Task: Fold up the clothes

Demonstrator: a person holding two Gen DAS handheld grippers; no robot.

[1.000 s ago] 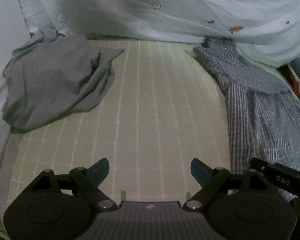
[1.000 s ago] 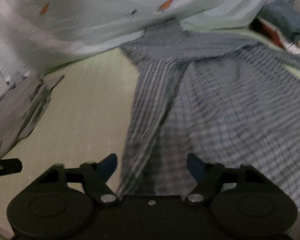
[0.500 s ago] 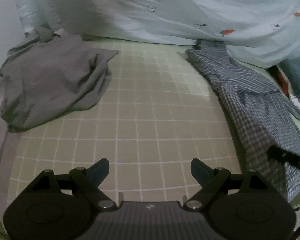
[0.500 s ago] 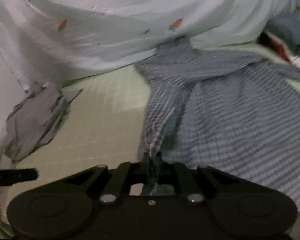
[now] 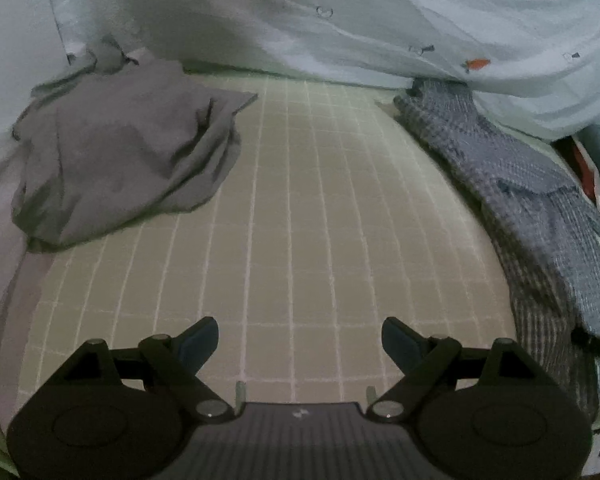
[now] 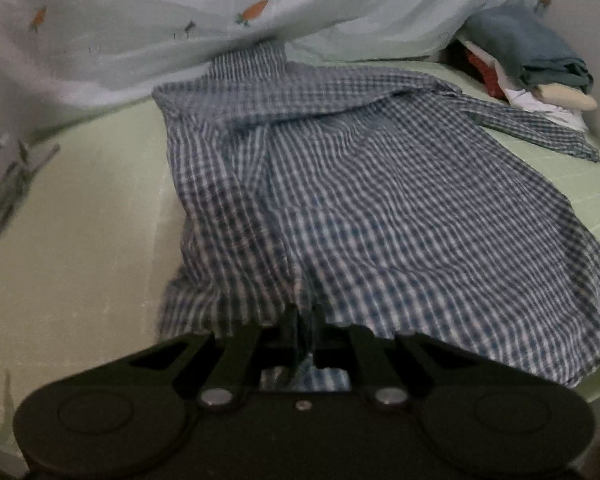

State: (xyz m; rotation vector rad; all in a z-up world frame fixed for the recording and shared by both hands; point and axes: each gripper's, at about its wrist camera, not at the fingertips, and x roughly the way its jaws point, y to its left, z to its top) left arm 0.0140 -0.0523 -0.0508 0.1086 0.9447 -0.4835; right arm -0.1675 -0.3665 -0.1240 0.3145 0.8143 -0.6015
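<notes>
Your right gripper [image 6: 305, 320] has its fingers pinched together on the near hem of the checked shirt [image 6: 380, 200]; a bunch of the cloth sits between them and hangs down behind the tips. Ahead of those fingers the shirt spreads out, thin blue-and-white check, rumpled, one sleeve [image 6: 540, 128] running off to the far right. Its far end goes under the pale blanket [image 6: 140, 40], which is soft, draped, with small carrot prints. Far right of the fingers, a stack of folded clothes [image 6: 532, 52]: blue piece on top, cream, white and red below.

Your left gripper [image 5: 300, 340] has its fingers wide apart, holding nothing, over the green mat [image 5: 300, 220], flat with a white grid. Ahead and left of the fingers lies a grey garment [image 5: 120, 160], plain, soft, crumpled in a heap. Ahead and right, the checked shirt [image 5: 540, 208] lies as a long wrinkled strip along the mat edge. The blanket [image 5: 380, 20] hangs across the far side.
</notes>
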